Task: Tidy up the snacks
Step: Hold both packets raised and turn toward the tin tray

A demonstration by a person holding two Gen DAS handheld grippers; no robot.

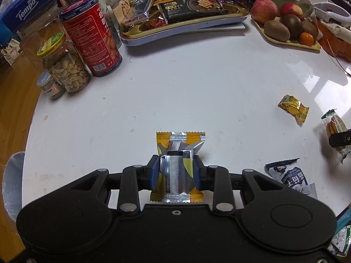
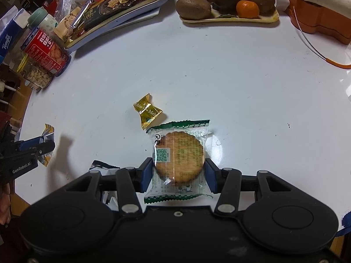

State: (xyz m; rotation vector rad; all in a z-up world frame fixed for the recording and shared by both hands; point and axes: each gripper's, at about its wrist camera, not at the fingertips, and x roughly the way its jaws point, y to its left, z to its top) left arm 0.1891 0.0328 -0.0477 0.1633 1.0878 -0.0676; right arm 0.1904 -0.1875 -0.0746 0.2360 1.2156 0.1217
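Observation:
My left gripper (image 1: 175, 171) is shut on a yellow-and-silver snack packet (image 1: 178, 153), held just above the white table (image 1: 186, 83). My right gripper (image 2: 178, 173) is shut on a clear packet with a round cracker (image 2: 178, 157); it also shows at the right edge of the left wrist view (image 1: 334, 129). A gold candy (image 2: 148, 110) lies loose on the table, also in the left wrist view (image 1: 294, 107). A dark blue and white packet (image 1: 287, 175) lies near the front. A gold-rimmed snack tray (image 1: 182, 24) heaped with packets stands at the back.
At the left stand a red tin (image 1: 92, 37), a peanut jar (image 1: 65, 68), a small jar (image 1: 49, 84) and a Tempo tissue pack (image 1: 26, 8). A fruit tray (image 1: 287, 28) with apples, kiwis and a tangerine is at the back right, beside an orange case (image 2: 316, 19).

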